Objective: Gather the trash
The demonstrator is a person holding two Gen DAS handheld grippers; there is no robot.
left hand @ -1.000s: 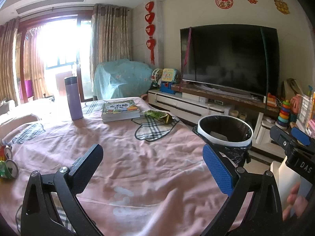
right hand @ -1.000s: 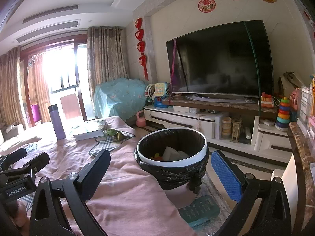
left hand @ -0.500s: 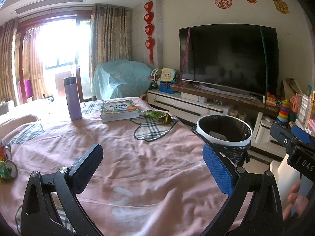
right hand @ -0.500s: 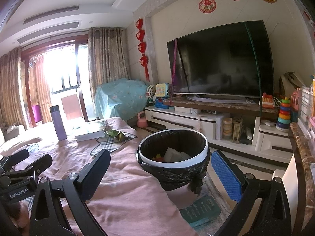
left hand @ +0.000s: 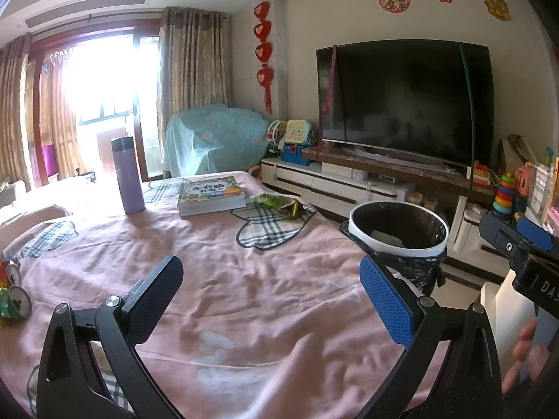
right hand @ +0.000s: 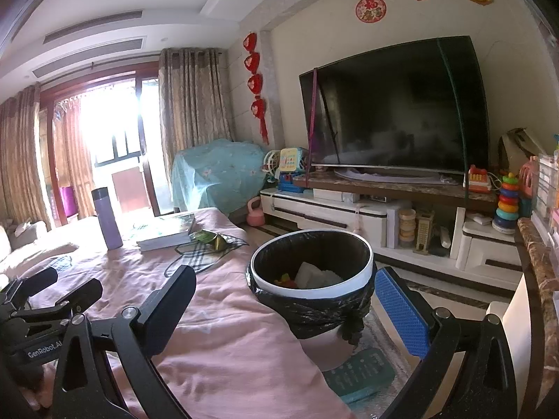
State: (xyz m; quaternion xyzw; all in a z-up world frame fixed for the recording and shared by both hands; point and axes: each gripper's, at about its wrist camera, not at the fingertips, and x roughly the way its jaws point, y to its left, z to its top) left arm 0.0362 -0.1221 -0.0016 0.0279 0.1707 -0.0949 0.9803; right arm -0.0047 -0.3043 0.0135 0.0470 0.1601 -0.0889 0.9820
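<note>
A green and gold crumpled wrapper (left hand: 281, 204) lies on the pink tablecloth (left hand: 223, 279) beside a stack of books (left hand: 209, 195); it also shows in the right wrist view (right hand: 211, 239). A white-rimmed trash bin (left hand: 400, 230) with a black liner stands off the table's right edge, holding white paper and bits of trash (right hand: 314, 276). My left gripper (left hand: 272, 300) is open and empty over the near tablecloth. My right gripper (right hand: 286, 310) is open and empty, just in front of the bin (right hand: 311, 279). Crushed cans (left hand: 14, 293) lie at the table's far left edge.
A purple flask (left hand: 127, 174) stands behind the books. A checked cloth patch (left hand: 269, 230) lies under the wrapper. A teal remote (right hand: 363, 373) lies on the floor below the bin. A TV (right hand: 394, 118) on a low cabinet (right hand: 349, 209) with toys lines the right wall.
Both grippers have drifted slightly; the views shift a little. Both stay open and empty. Nothing on the table has moved.
</note>
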